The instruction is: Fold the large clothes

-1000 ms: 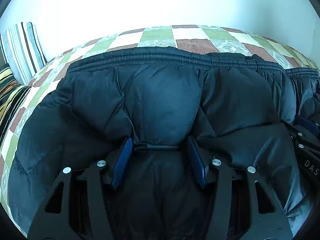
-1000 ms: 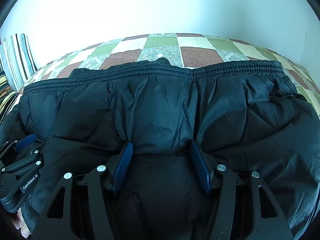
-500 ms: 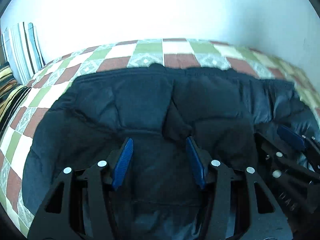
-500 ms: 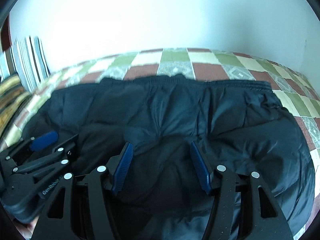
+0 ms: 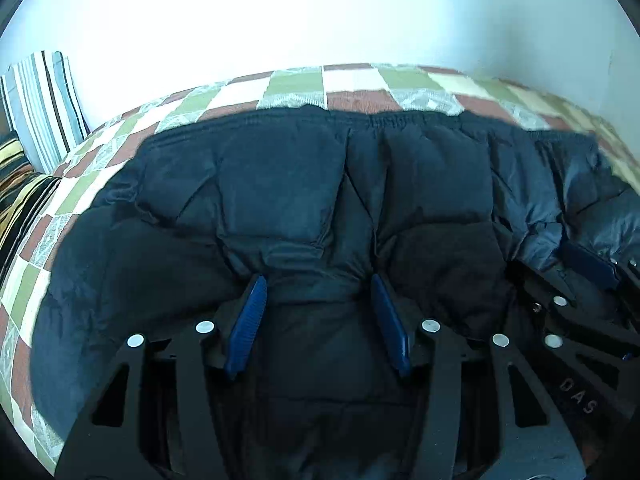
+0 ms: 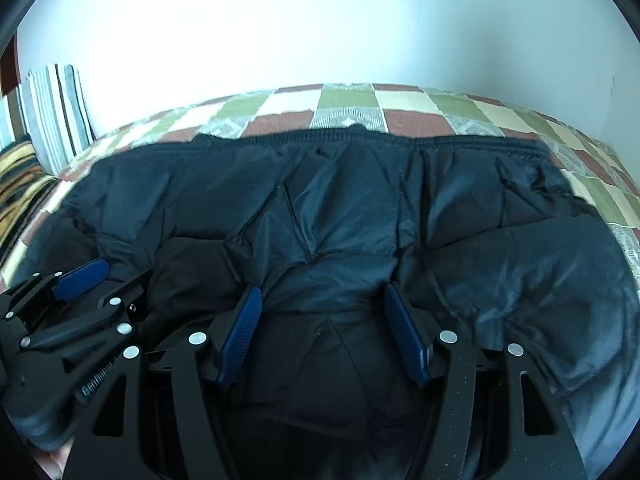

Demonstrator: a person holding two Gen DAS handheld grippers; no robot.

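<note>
A large black puffer jacket lies spread across a checkered bedspread, its elastic hem along the far side. My left gripper is shut on a bunched fold of the jacket, with fabric filling the space between its blue pads. Over the jacket's right half, my right gripper also has a fold between its pads; its jaws are opening, but the fabric still touches both pads. The two grippers sit side by side. The right one shows at the edge of the left wrist view, and the left one in the right wrist view.
The green, brown and cream checkered bedspread reaches to a white wall behind. A striped pillow stands at the far left against the wall, with a dark yellow-striped cushion below it. Bare bedspread shows beyond the hem and at the right.
Both grippers have drawn back and slightly up with their folds of jacket. The hem now sits lower in both views, and more bedspread shows beyond it.
</note>
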